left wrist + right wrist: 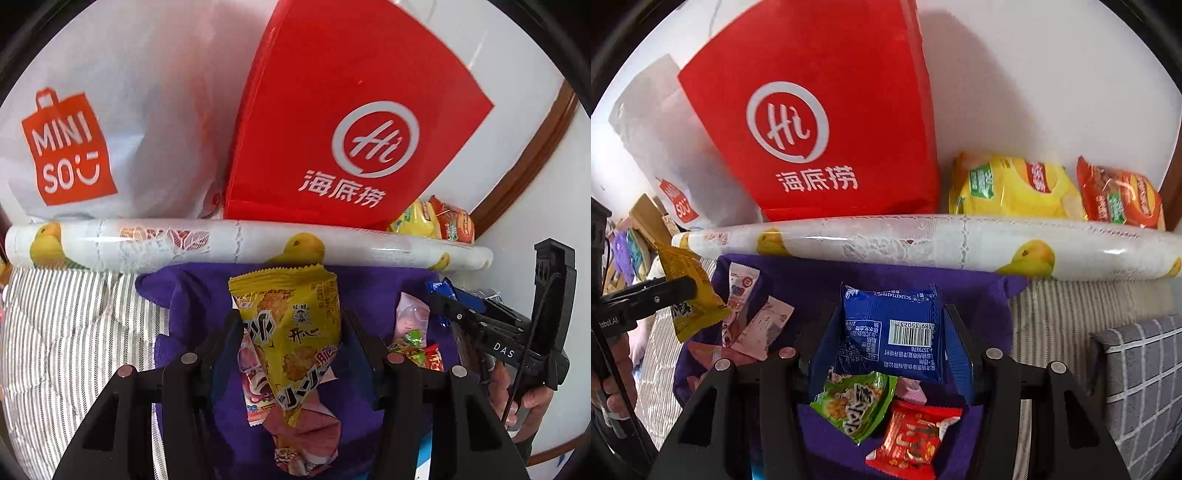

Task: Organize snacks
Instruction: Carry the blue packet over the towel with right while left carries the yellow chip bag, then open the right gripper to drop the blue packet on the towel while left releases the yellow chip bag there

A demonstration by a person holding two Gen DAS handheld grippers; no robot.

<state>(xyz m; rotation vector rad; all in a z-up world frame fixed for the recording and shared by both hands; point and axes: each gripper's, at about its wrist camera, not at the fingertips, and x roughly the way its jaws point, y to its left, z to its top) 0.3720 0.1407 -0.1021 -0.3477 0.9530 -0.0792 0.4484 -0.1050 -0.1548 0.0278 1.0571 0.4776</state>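
Observation:
My left gripper (291,332) is shut on a yellow snack packet (291,332) and holds it above a purple cloth (199,295); it also shows in the right wrist view (689,295). My right gripper (890,332) is shut on a blue snack packet (890,332) over the same cloth (812,277). Pink packets (258,387), a green packet (853,406) and a red packet (912,439) lie on the cloth. A red Haidilao paper bag (820,110) and a white Miniso bag (110,122) stand behind.
A rolled plastic sheet with lemon print (923,240) lies across in front of the bags. Yellow (1008,188) and orange (1119,199) chip bags lean on the wall at right. Striped bedding (74,332) lies left, a checked cushion (1137,387) right.

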